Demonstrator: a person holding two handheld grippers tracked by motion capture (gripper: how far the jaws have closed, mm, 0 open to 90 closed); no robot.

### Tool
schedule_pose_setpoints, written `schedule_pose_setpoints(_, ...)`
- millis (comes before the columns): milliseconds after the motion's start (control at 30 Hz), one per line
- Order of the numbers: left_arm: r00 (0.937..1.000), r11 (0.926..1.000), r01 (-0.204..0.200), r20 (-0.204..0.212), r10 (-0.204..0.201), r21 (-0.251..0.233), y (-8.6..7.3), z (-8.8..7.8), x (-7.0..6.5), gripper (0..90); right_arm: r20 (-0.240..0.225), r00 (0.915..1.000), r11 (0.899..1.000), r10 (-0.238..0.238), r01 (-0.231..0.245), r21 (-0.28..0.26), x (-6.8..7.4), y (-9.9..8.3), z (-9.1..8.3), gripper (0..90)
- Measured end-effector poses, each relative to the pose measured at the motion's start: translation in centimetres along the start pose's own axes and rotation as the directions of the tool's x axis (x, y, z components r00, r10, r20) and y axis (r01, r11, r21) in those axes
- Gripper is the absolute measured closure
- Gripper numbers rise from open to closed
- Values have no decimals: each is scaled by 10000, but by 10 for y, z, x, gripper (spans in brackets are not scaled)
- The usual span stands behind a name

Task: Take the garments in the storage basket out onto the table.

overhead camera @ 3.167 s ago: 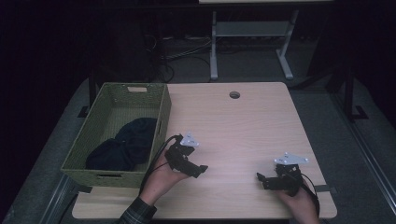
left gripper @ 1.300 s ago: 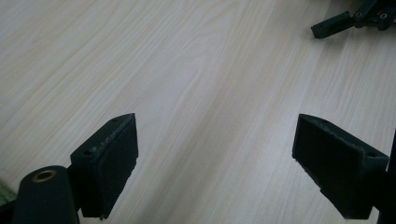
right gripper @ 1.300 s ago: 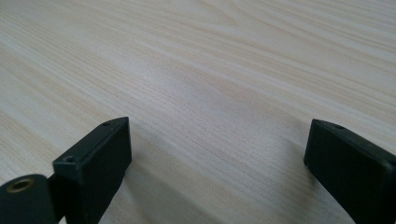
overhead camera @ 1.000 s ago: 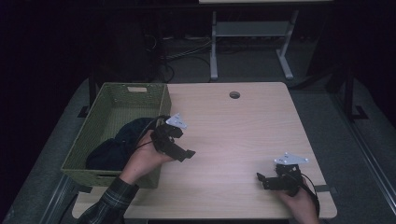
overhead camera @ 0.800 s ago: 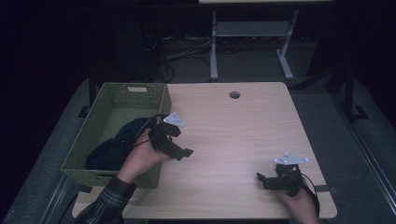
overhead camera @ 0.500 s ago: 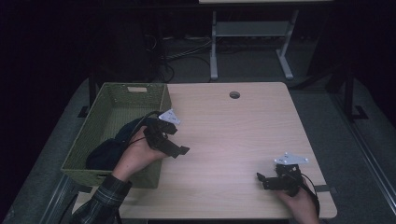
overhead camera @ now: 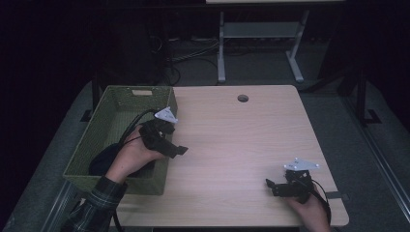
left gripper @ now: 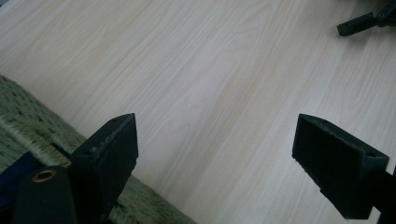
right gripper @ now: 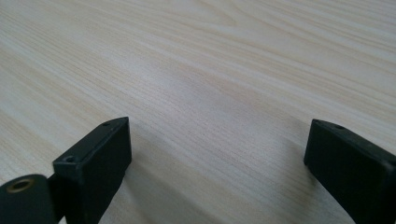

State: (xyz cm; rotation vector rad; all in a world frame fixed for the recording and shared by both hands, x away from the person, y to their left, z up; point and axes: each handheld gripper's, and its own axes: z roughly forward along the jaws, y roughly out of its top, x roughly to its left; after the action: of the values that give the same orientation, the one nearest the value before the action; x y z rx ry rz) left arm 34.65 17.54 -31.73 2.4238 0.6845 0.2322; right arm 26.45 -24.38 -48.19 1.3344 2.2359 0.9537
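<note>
Nearest to the person, at about 5 o'clock on the table (overhead camera: 232,145), the right gripper (overhead camera: 271,185) rests low on the wood in the right hand (overhead camera: 309,210). Its jaws stand wide apart with only bare wood between them, as the right gripper view also shows (right gripper: 217,158).

Farther, at about 9 o'clock, the left hand (overhead camera: 133,157) holds the left gripper (overhead camera: 180,151) above the right wall of the green woven basket (overhead camera: 109,125). This gripper points toward 4 o'clock, out over the table. In the left gripper view (left gripper: 215,154) its jaws are also wide apart and hold nothing; the basket rim passes under the left jaw.

The dark cloth (overhead camera: 104,157) lies inside the basket, in its near part, partly hidden behind the left hand. It is just beside the gripper, but I cannot tell if they touch.

At 12 o'clock, near the far edge, there is a round cable hole (overhead camera: 242,98).
</note>
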Motion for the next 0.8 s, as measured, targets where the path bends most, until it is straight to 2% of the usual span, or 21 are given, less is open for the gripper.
schedule_pose_setpoints(233,9999,10000,65,-119,-65,-13,-4,-8,7,143,-3,10000,10000,-5,5,-1,0,0,0,72)
schedule_pose_setpoints(767,9971,9989,476,-593,-476,-4,-23,-29,33,146,14,10000,10000,-36,36,-22,0,0,0,72)
schedule_pose_setpoints(800,9962,9982,601,-635,-603,-59,-26,-32,35,146,12,10000,10000,-37,37,-19,0,0,0,72)
